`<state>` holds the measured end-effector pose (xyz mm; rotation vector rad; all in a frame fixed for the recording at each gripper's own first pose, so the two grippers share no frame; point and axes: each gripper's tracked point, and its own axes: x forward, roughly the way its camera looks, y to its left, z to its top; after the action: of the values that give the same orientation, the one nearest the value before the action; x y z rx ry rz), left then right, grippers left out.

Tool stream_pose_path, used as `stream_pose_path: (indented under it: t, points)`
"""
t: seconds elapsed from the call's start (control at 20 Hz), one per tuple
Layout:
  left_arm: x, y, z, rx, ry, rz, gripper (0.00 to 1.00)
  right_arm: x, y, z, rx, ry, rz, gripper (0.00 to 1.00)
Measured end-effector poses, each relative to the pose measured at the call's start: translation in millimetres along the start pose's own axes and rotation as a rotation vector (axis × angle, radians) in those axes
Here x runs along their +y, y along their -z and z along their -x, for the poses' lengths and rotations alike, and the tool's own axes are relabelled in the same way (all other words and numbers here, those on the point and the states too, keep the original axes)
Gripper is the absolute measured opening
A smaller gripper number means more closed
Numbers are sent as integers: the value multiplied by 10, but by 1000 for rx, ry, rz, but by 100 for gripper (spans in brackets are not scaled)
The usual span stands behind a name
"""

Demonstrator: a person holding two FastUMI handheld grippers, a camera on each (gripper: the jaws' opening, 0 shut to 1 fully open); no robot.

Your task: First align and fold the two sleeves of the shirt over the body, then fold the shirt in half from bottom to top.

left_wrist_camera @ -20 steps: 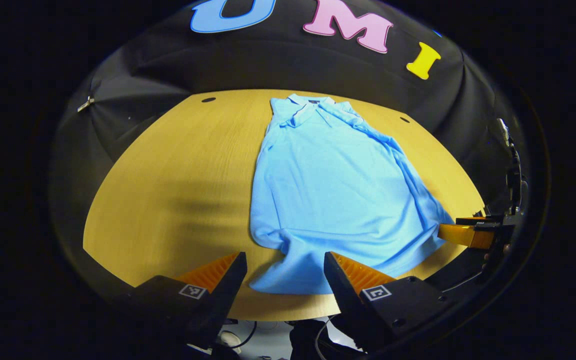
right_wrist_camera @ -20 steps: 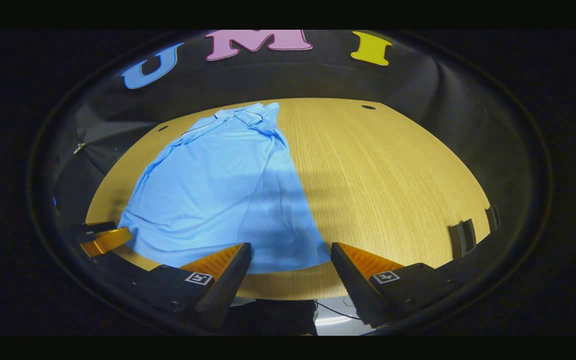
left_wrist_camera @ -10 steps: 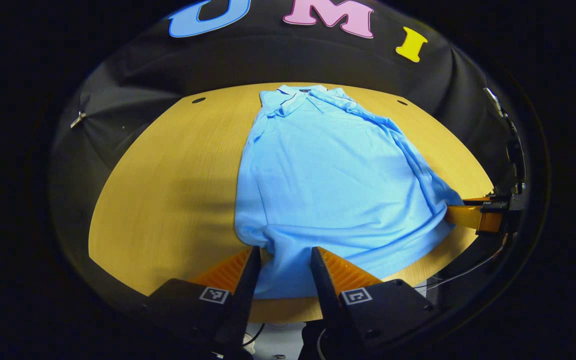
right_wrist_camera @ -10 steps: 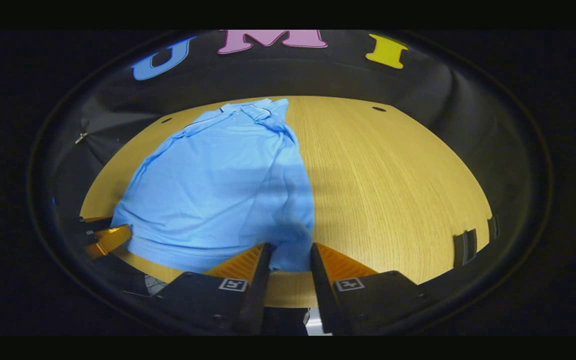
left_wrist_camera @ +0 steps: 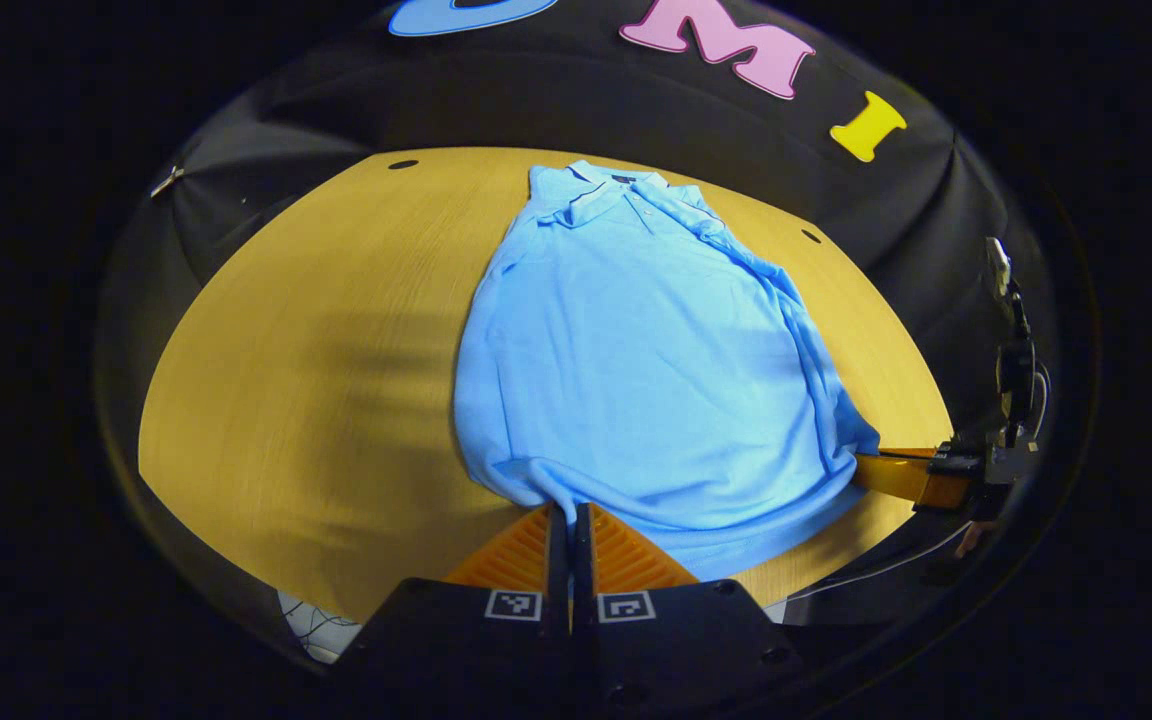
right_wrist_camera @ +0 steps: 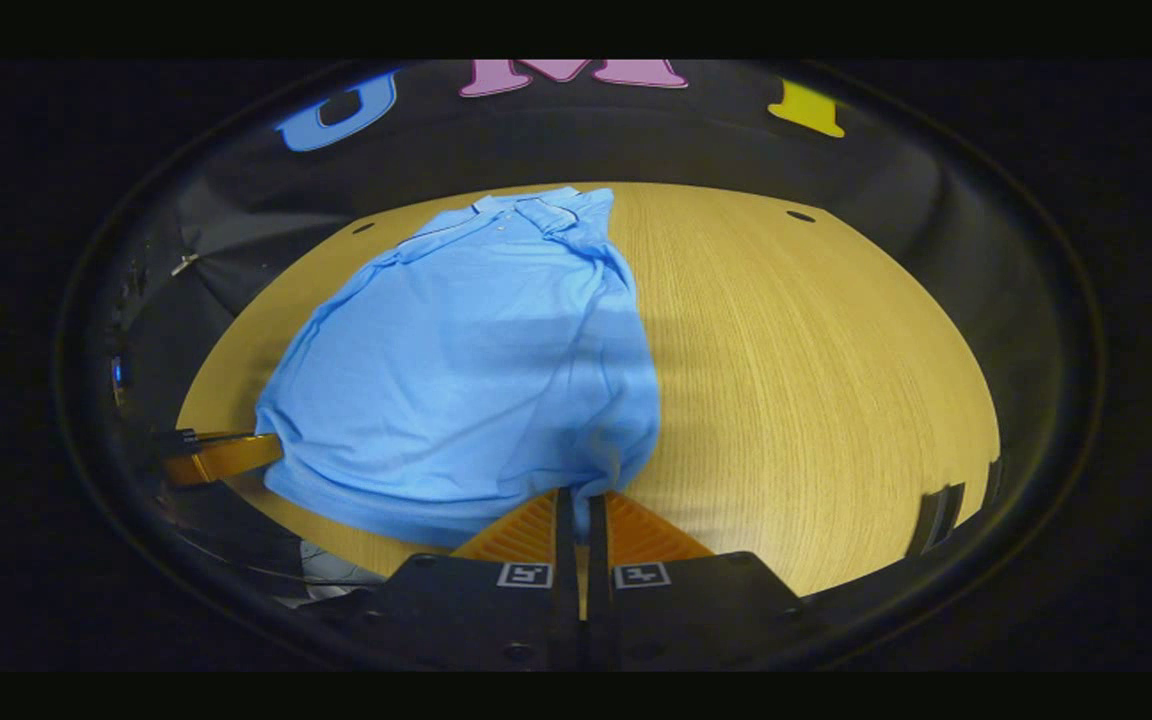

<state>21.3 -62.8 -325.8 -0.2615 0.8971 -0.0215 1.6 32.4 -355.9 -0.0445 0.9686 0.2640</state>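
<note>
Your left gripper (left_wrist_camera: 570, 512) sits at the bottom centre of the left gripper view, its 2 fingers pinched together on the lower hem of the light blue shirt (left_wrist_camera: 636, 370) — the cloth puckers up into them. In the right gripper view your right gripper (right_wrist_camera: 581, 500) is clamped the same way on the hem's other corner. The shirt lies on the wooden table (right_wrist_camera: 816, 380), collar (left_wrist_camera: 601, 190) toward the top of the frame, sleeves folded in over the body

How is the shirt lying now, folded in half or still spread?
Spread, not yet halved: the shirt lies full length on the table, collar far, hem pinched by both hand-held grippers.
</note>
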Motion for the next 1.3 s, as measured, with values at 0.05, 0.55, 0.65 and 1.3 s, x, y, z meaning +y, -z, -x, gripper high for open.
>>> stream_pose_path:
  t: [0.05,0.55,0.65,1.3]
  points:
    - [-20,-55,43,-6,0,3,6,6,-83,30,-16,-6,8,13]
    - [-195,-1259,77,-113,38,76,6,127,-1391,6,-179,-70,45,7]
    - [-213,-1492,0,-126,42,100,6,142,-1664,-53,-208,-82,42,7]
    - [-44,-3764,-882,-286,67,0,6,58,-4026,-793,-473,-73,21,7]
